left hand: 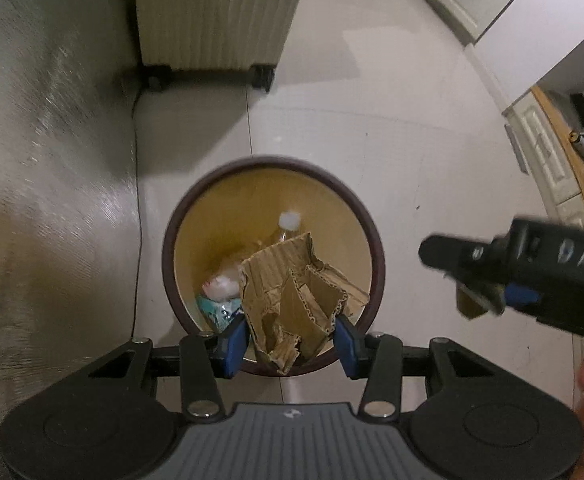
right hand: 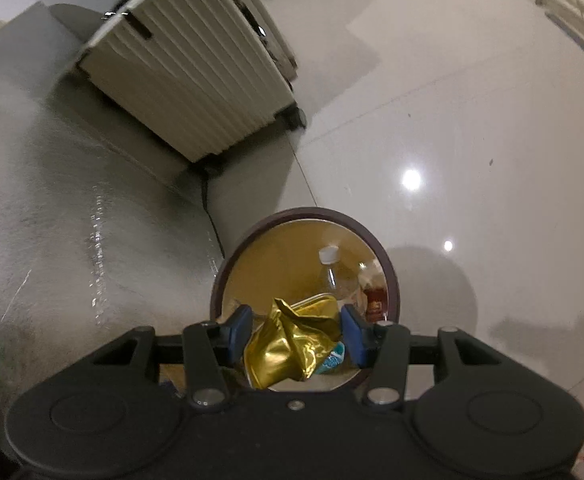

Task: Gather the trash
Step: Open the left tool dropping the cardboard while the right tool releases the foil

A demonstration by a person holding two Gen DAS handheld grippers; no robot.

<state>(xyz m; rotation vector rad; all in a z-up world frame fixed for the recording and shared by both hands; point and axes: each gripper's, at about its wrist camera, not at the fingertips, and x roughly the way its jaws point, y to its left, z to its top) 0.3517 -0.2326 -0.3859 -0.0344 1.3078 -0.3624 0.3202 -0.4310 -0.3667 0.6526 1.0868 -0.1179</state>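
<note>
Left gripper [left hand: 290,338] fingers pinch crumpled cardboard [left hand: 300,300]; right gripper [right hand: 296,334] fingers pinch gold wrapper [right hand: 288,346], both above bin [right hand: 228,272] rim.

A bin [left hand: 180,236] stands on the floor [left hand: 412,128], with a suitcase [left hand: 216,12] behind it by the wall [left hand: 44,160]. A bottle [right hand: 338,274] lies in the bin. Cardboard [left hand: 292,300] sits between the left tongs [left hand: 292,340], a wrapper [right hand: 288,344] between the right tongs [right hand: 296,334], both above the bin.

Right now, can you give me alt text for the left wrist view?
The left gripper holds a torn piece of cardboard between its blue pads above a round bin already holding a plastic bottle and wrappers. The right gripper reaches in from the right; a ribbed suitcase stands behind.
</note>
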